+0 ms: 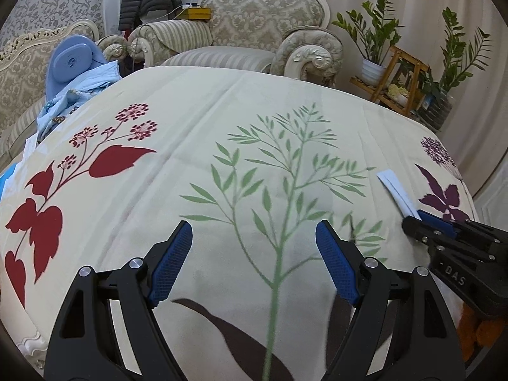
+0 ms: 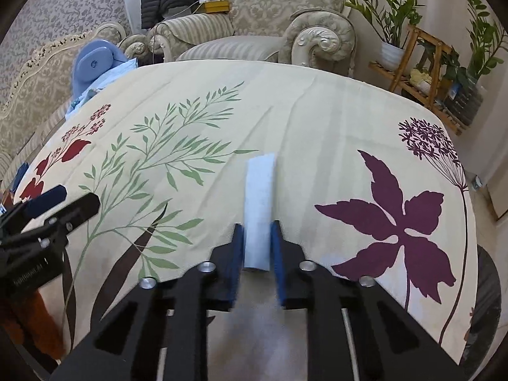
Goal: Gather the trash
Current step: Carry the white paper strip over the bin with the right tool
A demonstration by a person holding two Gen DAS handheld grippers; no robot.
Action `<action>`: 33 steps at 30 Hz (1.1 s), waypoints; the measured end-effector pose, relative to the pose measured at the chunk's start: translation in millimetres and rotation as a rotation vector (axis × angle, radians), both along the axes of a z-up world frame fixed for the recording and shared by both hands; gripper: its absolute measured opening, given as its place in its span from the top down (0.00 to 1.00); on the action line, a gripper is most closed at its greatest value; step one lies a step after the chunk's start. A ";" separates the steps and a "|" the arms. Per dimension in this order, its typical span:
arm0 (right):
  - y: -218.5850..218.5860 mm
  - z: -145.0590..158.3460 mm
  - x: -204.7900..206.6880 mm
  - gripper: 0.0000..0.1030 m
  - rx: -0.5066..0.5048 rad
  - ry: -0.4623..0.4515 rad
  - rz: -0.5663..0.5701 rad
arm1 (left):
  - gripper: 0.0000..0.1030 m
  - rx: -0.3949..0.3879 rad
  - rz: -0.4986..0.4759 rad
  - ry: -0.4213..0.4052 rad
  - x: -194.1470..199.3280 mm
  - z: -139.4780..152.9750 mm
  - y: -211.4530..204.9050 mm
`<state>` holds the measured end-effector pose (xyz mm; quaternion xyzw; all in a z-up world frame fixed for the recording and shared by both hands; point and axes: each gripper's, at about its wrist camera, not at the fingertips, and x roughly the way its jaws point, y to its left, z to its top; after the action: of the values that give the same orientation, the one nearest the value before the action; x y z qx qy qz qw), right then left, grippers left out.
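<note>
A pale blue-white folded paper strip [image 2: 258, 209] sticks forward from between the blue pads of my right gripper [image 2: 257, 233], which is shut on it just above the floral tablecloth [image 2: 317, 120]. In the left wrist view the same strip [image 1: 397, 192] shows at the right, held by the right gripper [image 1: 416, 217]. My left gripper [image 1: 254, 230] is open and empty over the green plant print of the tablecloth [image 1: 222, 111]. It also shows at the left edge of the right wrist view [image 2: 73, 200].
An ornate armchair [image 2: 270, 22] stands behind the table. A sofa with a blue cushion [image 1: 71, 58] and light blue cloth is at the left. Potted plants on a wooden rack [image 2: 422, 54] stand at the back right. The table's right edge drops to the floor.
</note>
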<state>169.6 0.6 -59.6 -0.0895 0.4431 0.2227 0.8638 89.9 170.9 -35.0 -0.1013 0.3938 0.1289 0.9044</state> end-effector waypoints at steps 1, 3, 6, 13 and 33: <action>-1.9 0.1 -1.8 0.85 0.003 -0.002 -0.007 | 0.24 -0.001 -0.005 0.000 -0.6 -0.5 -3.0; -6.9 0.4 -6.7 0.86 0.004 -0.009 -0.022 | 0.24 0.006 -0.023 0.002 -1.6 -1.1 -11.7; -19.2 3.6 -16.3 0.86 0.015 -0.024 -0.052 | 0.24 0.006 -0.045 -0.002 -3.3 -0.8 -24.1; -77.6 20.1 -40.2 0.86 0.049 -0.074 -0.176 | 0.24 -0.005 -0.126 -0.021 -3.8 0.4 -67.9; -261.7 14.6 -69.5 0.86 0.006 -0.146 -0.579 | 0.24 0.013 -0.470 -0.101 14.2 13.1 -266.3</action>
<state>100.1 -261.1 -44.9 0.0276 0.3863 -0.0388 0.9211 104.2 -95.4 -21.9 -0.0076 0.3600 -0.0879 0.9288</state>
